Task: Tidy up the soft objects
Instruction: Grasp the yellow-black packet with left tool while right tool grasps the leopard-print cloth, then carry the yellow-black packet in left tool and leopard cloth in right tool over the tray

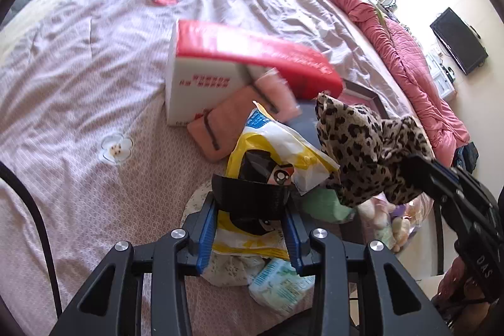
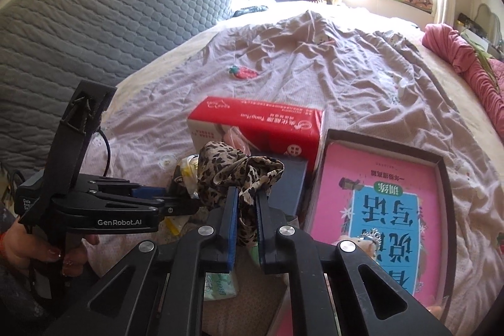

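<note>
On the bed (image 2: 346, 77), my right gripper (image 2: 246, 194) is clenched on the leopard-print scarf (image 2: 233, 169), lifted above the pile. My left gripper (image 1: 252, 203) straddles the yellow plastic packet (image 1: 277, 156); I can't tell if it grips. I judge sorting barely begun: tissue packs (image 1: 280, 282) and pink pouch (image 1: 220, 125) remain. "GenRobot.AI" reads on the handle

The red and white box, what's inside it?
Inside the red and white box, pink folded cloth pokes from its open side; deeper contents are hidden by its walls.
</note>
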`<state>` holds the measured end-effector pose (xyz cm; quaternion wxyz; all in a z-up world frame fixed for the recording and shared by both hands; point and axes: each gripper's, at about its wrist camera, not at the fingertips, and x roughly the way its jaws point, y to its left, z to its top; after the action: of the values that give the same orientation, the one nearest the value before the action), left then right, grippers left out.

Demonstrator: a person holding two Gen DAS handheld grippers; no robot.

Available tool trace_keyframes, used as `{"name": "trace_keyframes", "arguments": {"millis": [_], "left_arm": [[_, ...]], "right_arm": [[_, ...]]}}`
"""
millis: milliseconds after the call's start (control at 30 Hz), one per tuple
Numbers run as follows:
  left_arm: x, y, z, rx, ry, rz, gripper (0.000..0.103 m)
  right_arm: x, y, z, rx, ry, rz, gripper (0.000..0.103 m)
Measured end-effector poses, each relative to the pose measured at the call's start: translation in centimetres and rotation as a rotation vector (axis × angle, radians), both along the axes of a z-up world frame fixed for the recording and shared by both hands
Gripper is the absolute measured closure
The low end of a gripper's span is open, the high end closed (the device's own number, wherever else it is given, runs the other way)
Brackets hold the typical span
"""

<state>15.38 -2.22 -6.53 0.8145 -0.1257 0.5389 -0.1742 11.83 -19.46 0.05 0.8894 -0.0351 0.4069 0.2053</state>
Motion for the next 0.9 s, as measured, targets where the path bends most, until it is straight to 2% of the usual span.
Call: {"name": "trace_keyframes", "arguments": {"millis": [533, 900], "left_arm": [[-2.0, -3.0, 8.2, -0.005, -0.151, -0.049, 0.065], [-3.8, -6.7, 11.0, -0.017, -0.194, -0.11, 0.065]], "right_arm": [[-2.8, -4.8, 6.0, 0.068, -0.128, -0.104, 0.093], [-5.3, -9.0, 8.2, 0.091, -0.181, -0.185, 0.093]]}}
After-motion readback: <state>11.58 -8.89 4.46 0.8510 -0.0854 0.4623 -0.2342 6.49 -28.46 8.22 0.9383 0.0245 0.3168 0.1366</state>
